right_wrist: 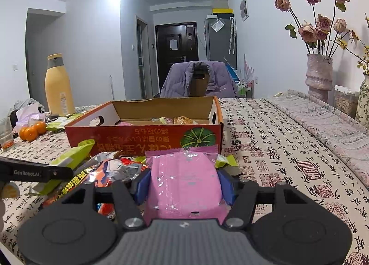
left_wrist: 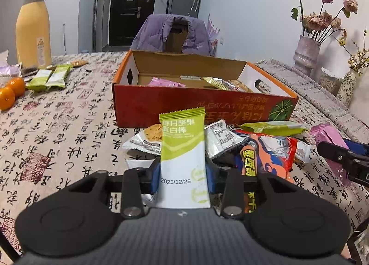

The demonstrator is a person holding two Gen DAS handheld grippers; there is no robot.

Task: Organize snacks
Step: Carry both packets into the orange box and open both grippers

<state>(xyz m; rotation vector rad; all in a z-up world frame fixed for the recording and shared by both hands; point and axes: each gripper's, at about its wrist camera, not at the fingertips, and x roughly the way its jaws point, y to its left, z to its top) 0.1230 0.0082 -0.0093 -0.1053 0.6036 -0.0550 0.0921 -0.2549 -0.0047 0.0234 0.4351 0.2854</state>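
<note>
Between our left gripper's blue pads stands a green nut-bar packet, clamped low; our right gripper squeezes a pink snack pouch. Both hover over the snack pile before the orange cardboard box. We judge the slick wrappers could slip, or snag the box's near wall.
</note>
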